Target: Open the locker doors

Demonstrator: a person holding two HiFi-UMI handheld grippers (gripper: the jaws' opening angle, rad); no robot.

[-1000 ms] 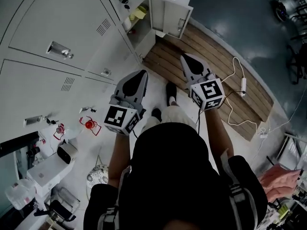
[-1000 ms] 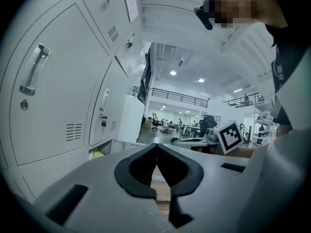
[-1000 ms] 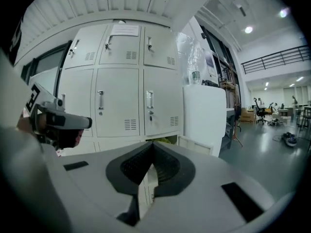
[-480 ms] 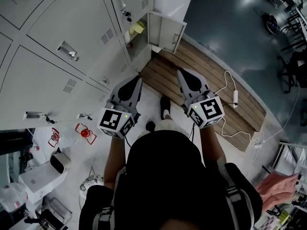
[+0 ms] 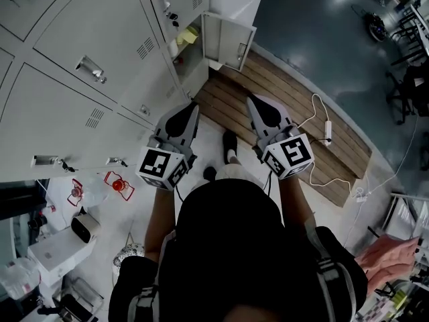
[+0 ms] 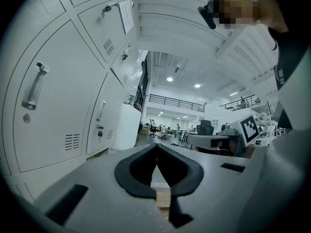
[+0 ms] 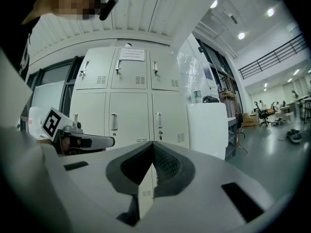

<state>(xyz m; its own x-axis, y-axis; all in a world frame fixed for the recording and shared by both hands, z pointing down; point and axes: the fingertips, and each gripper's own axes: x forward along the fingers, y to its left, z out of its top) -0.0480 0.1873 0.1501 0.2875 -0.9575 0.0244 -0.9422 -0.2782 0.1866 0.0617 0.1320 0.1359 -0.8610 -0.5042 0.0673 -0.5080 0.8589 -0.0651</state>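
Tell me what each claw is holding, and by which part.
Nothing is held. The left claw and the right claw are both shut, with nothing between their jaws.

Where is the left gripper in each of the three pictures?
Head view: the left gripper sits left of centre, its tip toward the lockers.
Left gripper view: the left gripper fills the bottom centre, jaws together, with the lockers on the left.
Right gripper view: the left gripper shows at the left, side-on, before the lockers.
Shared landmark: the grey lockers.
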